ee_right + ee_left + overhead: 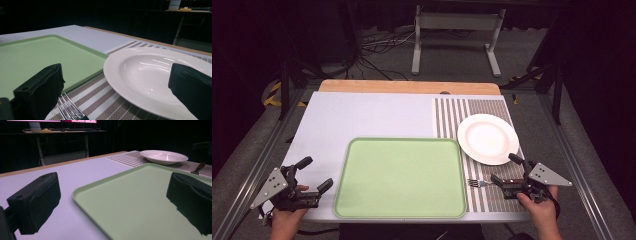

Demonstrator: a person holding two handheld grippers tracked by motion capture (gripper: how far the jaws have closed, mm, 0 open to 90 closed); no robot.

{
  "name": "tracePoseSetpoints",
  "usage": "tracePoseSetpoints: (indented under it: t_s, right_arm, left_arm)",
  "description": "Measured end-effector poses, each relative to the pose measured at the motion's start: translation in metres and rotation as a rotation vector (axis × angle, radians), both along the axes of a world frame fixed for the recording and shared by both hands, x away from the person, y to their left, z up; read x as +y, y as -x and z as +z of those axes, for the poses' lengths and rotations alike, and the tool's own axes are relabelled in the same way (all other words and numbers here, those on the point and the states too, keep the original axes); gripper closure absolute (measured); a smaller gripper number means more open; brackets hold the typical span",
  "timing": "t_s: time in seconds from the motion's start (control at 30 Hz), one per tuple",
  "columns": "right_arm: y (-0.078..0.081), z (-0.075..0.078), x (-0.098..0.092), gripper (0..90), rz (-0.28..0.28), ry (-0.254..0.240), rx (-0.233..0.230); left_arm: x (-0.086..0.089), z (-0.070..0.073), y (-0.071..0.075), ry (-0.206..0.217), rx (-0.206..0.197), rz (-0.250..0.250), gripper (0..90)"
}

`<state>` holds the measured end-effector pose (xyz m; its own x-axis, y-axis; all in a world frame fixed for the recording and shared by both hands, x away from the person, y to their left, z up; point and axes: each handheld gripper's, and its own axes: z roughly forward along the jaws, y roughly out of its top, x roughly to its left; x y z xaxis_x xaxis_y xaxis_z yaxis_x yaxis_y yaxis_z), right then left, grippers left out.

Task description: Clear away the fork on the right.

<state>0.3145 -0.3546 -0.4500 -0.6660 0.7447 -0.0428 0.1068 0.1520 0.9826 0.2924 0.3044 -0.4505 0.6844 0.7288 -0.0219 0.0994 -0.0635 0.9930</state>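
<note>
Both claws released, nothing held. Right claw (507, 171) hangs low over the striped placemat (452, 112) at the near right of the surface (362, 110), jaws spread with one near the plate rim and one over the fork (484, 183); my read is it's lining up on the fork, though the plate (487, 138) is just as close. Fork lies flat on the placemat just beside the tray's right edge, tines pointing at the tray, metal head, dark handle running back under the claw. Plate is white, shallow, wide ribbed rim, empty, sitting on the placemat past the fork. Left claw (312, 173) is parked off the tray's near-left corner, jaws wide and aimed across the green tray (402, 177), probably waiting to steady or receive. Tray is pale green, raised lip, empty, centred near the person, so likely where the setting goes.
</note>
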Motion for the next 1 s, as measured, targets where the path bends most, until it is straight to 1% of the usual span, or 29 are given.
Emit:
tracePoseSetpoints:
  t_s: [0.23, 0.3, 0.37, 0.43, 0.73, 0.9, 0.93, 1.0]
  right_arm:
    - [-0.0002, -0.0002, -0.0004, 0.7, 0.002, -0.002, -0.001]
    - [-0.0004, -0.0002, -0.0004, 0.7, 0.000, 0.006, -0.001]
    - [-0.0003, -0.0001, 0.0001, 0.7, 0.000, 0.000, 0.000]
    - [-0.0001, -0.0002, 0.0001, 0.7, 0.002, 0.006, -0.002]
    - [-0.0008, 0.0001, 0.0007, 0.7, 0.007, -0.004, 0.003]
    - [-0.0055, 0.0037, 0.0031, 0.6, -0.001, -0.012, 0.007]
    - [-0.0064, 0.0047, 0.0042, 0.6, 0.005, -0.017, 0.008]
    - [-0.0086, 0.0079, 0.0061, 0.7, 0.023, -0.009, -0.001]
  left_arm:
    - [0.0005, 0.0007, 0.0006, -0.008, 0.001, 0.005, 0.0]
    - [0.0007, 0.0004, 0.0006, -0.014, 0.002, 0.004, 0.0]
    - [0.0008, 0.0007, 0.0007, -0.010, 0.002, 0.006, 0.0]
    - [0.0003, 0.0007, 0.0008, -0.009, -0.001, 0.005, 0.0]
    - [-0.0002, 0.0007, 0.0008, -0.007, 0.002, 0.006, 0.0]
    - [-0.0001, 0.0011, 0.0010, -0.014, 0.003, 0.004, 0.0]
    - [-0.0004, 0.0009, 0.0010, -0.009, 0.003, 0.007, 0.0]
    - [-0.0001, 0.0009, 0.0009, -0.010, 0.005, 0.008, 0.0]
